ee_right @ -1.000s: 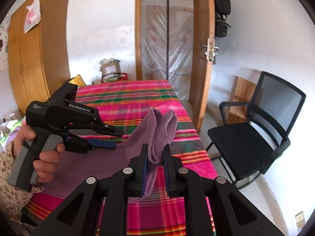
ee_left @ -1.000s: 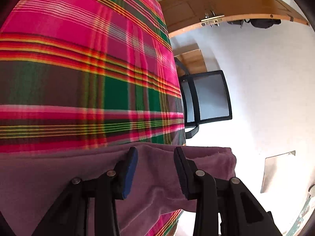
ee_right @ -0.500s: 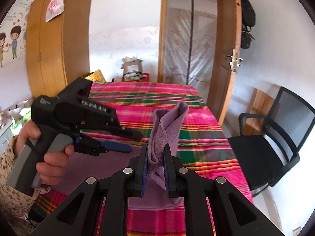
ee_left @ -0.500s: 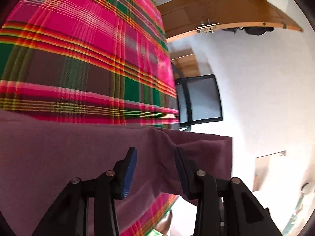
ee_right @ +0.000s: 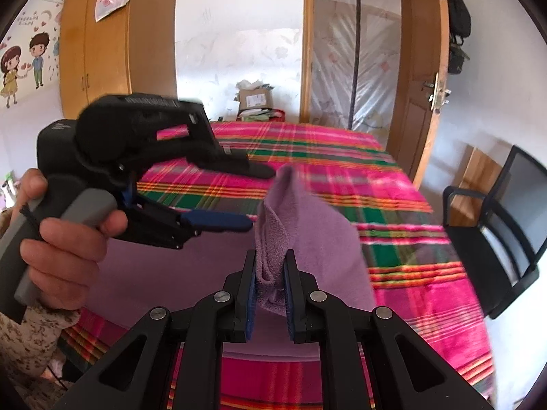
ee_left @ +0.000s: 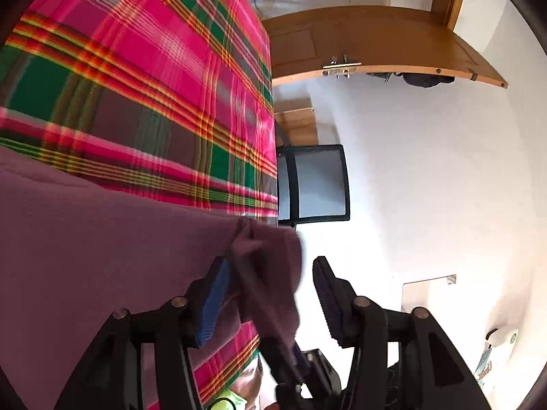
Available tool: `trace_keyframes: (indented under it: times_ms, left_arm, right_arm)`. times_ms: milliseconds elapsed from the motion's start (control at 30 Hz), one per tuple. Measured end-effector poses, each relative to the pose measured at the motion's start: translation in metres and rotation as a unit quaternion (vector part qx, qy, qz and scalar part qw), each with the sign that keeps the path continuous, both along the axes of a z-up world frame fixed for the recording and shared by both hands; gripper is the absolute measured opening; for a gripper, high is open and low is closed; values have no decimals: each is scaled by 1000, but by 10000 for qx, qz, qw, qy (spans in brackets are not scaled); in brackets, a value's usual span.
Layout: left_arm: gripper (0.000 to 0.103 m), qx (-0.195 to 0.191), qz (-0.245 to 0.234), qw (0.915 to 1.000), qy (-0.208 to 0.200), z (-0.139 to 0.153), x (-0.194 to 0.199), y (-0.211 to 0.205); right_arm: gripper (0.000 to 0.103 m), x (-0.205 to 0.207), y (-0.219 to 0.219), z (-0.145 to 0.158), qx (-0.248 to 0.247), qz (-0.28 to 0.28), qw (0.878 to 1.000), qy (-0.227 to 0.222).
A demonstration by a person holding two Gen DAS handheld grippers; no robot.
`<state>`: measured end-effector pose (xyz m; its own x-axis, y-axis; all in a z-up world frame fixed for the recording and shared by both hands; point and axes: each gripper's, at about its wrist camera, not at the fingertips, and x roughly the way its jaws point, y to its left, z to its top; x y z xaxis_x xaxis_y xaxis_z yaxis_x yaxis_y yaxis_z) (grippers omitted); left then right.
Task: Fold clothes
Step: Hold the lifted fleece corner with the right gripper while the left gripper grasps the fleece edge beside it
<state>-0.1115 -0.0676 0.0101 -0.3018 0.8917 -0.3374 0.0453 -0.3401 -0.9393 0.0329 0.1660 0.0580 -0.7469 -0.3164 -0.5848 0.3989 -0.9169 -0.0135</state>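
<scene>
Change: the raised purple cloth (ee_right: 307,235) corner now sits between the left hand-held gripper's (ee_left: 266,294) parted fingers; before, only flat cloth lay there.
Right hand-held gripper (ee_right: 269,287): clamped on that corner, above the bed (ee_right: 393,205).
Left hand (ee_right: 65,239): level, pointing right.

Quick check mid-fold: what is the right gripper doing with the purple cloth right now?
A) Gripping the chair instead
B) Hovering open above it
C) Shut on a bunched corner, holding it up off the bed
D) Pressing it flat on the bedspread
C: in the right wrist view the right gripper has its jaws closed on a bunched fold of the purple cloth, lifted above the plaid bedspread.
</scene>
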Motion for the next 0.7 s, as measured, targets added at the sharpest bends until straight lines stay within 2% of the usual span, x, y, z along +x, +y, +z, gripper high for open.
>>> trace_keyframes:
  times_ms: [233,433,533,700]
  left_arm:
    - [53,-172,-1,9997,-175,-12,-1,-16]
    - [53,-50,46,9994,-350,-23,-4,-28]
    - [53,-21,65,9994,-339,-22,-2,-32]
    - [53,-73,112,9994,-307,-17,3,-40]
  right_arm:
    - [14,-1,-29,-10,61,215,9997,-119]
    - [14,0,-40,-13,6,200,9997,-137]
    - [14,2,-42,-10,-180,213,9996,-108]
    - [14,3,-56,-13,-188,430,9988,-164]
